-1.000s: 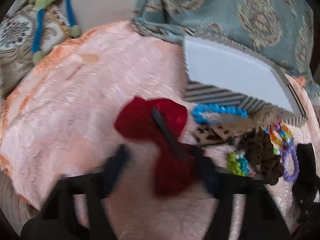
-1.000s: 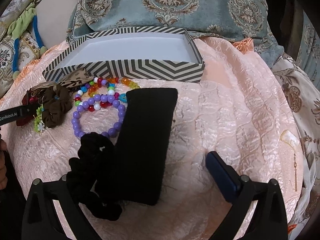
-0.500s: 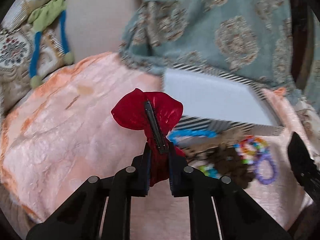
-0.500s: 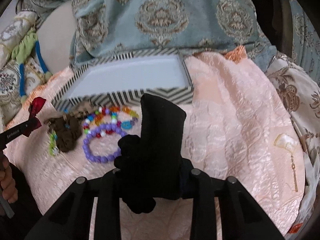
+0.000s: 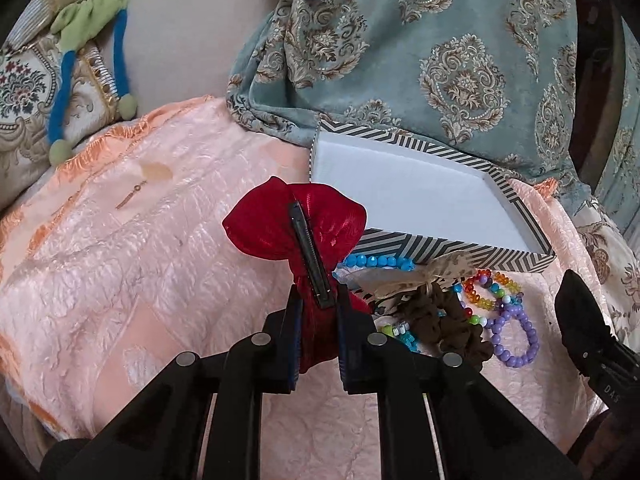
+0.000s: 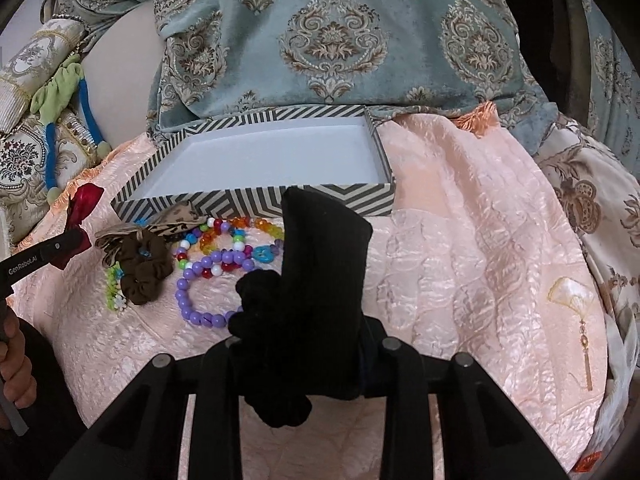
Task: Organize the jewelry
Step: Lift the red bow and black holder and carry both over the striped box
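Pink cloth [image 6: 460,240]: bracelets [image 6: 224,256] before box [image 6: 264,152].

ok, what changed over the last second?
Both grippers closed and lifted: left gripper took the red bow, right gripper the black band with a black scrunchie; both were lying on the cloth with jaws open. Box, beads and brown scrunchie stayed put.

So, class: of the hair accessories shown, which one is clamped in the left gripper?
The red bow clip, lifted in the left gripper; the brown scrunchie lies on the cloth.
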Action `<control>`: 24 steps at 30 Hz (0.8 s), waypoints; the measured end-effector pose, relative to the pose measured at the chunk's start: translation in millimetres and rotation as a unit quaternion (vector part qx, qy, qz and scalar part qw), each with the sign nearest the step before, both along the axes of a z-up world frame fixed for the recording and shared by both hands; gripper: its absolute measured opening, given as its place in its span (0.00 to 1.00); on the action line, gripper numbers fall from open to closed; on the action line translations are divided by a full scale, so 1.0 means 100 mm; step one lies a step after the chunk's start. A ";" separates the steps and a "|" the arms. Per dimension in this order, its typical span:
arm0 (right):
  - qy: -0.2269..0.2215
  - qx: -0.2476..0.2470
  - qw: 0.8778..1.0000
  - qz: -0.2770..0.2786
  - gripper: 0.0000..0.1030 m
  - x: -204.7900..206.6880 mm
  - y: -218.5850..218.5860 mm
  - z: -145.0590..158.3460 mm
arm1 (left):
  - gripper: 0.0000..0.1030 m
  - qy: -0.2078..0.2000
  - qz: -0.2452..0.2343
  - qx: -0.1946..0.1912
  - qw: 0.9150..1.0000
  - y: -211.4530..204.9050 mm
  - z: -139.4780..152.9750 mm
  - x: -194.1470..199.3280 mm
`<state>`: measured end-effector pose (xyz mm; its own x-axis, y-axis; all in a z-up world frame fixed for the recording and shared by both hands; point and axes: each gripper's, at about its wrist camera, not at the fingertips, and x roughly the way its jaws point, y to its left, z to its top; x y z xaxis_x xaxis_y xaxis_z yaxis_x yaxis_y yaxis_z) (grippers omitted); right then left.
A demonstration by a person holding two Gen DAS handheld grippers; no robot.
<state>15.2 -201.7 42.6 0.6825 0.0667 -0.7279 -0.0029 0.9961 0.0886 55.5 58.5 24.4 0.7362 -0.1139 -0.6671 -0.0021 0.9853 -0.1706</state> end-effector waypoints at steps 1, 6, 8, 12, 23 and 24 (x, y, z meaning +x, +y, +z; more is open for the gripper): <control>0.000 -0.001 1.000 0.001 0.30 0.00 0.00 0.00 | 0.00 -0.001 -0.001 0.000 1.000 0.00 0.00 -0.01; -0.001 -0.007 1.000 -0.001 0.30 -0.01 0.01 -0.01 | 0.00 -0.003 -0.009 0.001 1.000 -0.05 -0.01 -0.03; -0.001 -0.006 1.000 -0.002 0.30 -0.02 0.01 -0.01 | 0.00 -0.004 -0.010 0.000 1.000 -0.05 -0.01 -0.03; 0.001 -0.002 1.000 -0.007 0.30 -0.02 -0.01 -0.02 | 0.00 -0.010 -0.012 0.003 1.000 -0.07 0.01 -0.04; 0.007 -0.008 1.000 -0.009 0.30 0.00 -0.01 -0.05 | 0.00 -0.008 -0.031 0.016 0.999 -0.17 0.00 -0.04; 0.008 -0.008 1.000 -0.009 0.30 0.00 -0.01 -0.05 | 0.00 -0.006 -0.029 0.014 0.999 -0.15 -0.01 -0.04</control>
